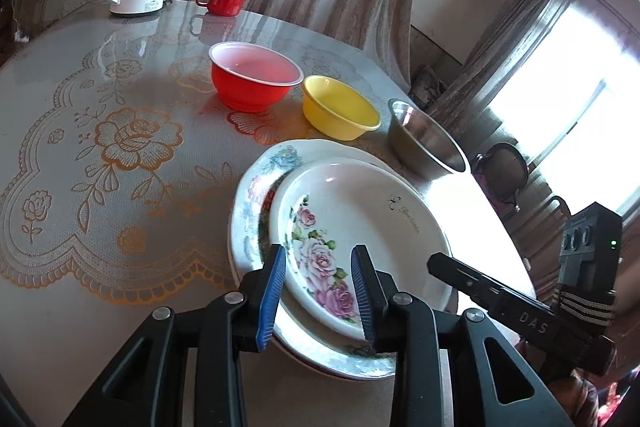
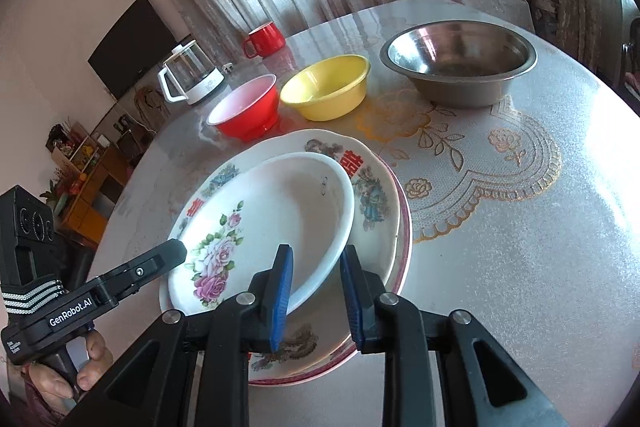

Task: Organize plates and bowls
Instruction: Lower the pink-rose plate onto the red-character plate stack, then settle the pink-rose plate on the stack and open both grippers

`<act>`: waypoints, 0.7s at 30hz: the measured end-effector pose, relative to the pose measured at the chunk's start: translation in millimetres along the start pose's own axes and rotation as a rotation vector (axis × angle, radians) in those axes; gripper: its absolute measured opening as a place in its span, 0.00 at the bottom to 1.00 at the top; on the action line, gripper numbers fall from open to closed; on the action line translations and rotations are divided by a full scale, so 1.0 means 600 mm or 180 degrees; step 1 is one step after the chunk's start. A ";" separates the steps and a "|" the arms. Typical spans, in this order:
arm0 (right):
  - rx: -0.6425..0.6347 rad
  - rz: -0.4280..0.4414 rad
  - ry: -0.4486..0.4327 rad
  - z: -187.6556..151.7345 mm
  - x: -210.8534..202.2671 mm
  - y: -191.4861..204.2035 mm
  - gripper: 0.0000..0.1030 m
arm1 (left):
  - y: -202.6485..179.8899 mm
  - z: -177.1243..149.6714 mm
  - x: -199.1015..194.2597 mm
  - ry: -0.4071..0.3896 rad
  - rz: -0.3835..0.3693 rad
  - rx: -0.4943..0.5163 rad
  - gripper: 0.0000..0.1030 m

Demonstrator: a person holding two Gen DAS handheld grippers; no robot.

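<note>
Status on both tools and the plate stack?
Left tool and right tool open, straddling rose plate rim. Rose plate atop plate stack. Nothing blocking.

The left gripper (image 1: 318, 291) points steeply downward, its two blue-padded fingers (image 1: 272, 291) standing apart with a clear gap between them; nothing is pinched. The right gripper (image 2: 316, 291) tilts down at a similar slant, and its blue fingers (image 2: 282, 291) are also parted, pressing on nothing. In the right wrist view the left gripper reaches in from the near left, its black body slanting up toward the right, gripped from below by a hand (image 2: 86, 367) whose curled fingertips wrap the handle. In the left wrist view the right gripper enters from the near right, slanting up toward the left.
</note>
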State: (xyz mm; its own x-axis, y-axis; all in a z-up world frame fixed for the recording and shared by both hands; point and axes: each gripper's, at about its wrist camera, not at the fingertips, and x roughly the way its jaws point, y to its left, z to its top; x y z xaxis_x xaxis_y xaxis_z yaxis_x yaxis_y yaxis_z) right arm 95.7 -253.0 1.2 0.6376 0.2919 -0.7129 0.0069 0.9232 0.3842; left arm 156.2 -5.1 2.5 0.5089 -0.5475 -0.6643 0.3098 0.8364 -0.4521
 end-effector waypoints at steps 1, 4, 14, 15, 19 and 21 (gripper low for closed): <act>-0.0005 0.0002 0.0005 0.000 0.000 0.000 0.24 | -0.003 0.000 -0.003 -0.0019 0.0013 0.0022 0.32; -0.0032 -0.0018 0.0017 -0.001 -0.001 0.001 0.24 | -0.011 -0.001 -0.012 -0.0064 0.0094 0.0087 0.32; -0.0015 -0.0097 -0.0054 0.002 -0.007 -0.001 0.24 | -0.007 -0.013 -0.014 -0.0053 0.0231 0.0074 0.35; -0.0014 -0.0104 -0.0056 0.003 -0.006 -0.002 0.24 | -0.008 -0.014 -0.015 -0.0069 0.0244 0.0091 0.35; -0.0104 -0.0226 -0.0083 0.008 0.001 0.005 0.24 | -0.010 -0.014 -0.015 -0.0080 0.0267 0.0123 0.37; -0.0129 -0.0262 -0.0069 0.010 0.002 0.008 0.24 | -0.009 -0.014 -0.014 -0.0074 0.0264 0.0122 0.37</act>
State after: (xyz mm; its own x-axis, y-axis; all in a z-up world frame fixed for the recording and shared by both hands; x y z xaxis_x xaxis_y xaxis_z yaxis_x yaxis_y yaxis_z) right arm 101.4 -249.8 5.6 0.6526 0.2096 -0.7281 0.0291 0.9533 0.3006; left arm 143.3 -5.2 5.3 0.5523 -0.4761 -0.6843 0.2963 0.8794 -0.3727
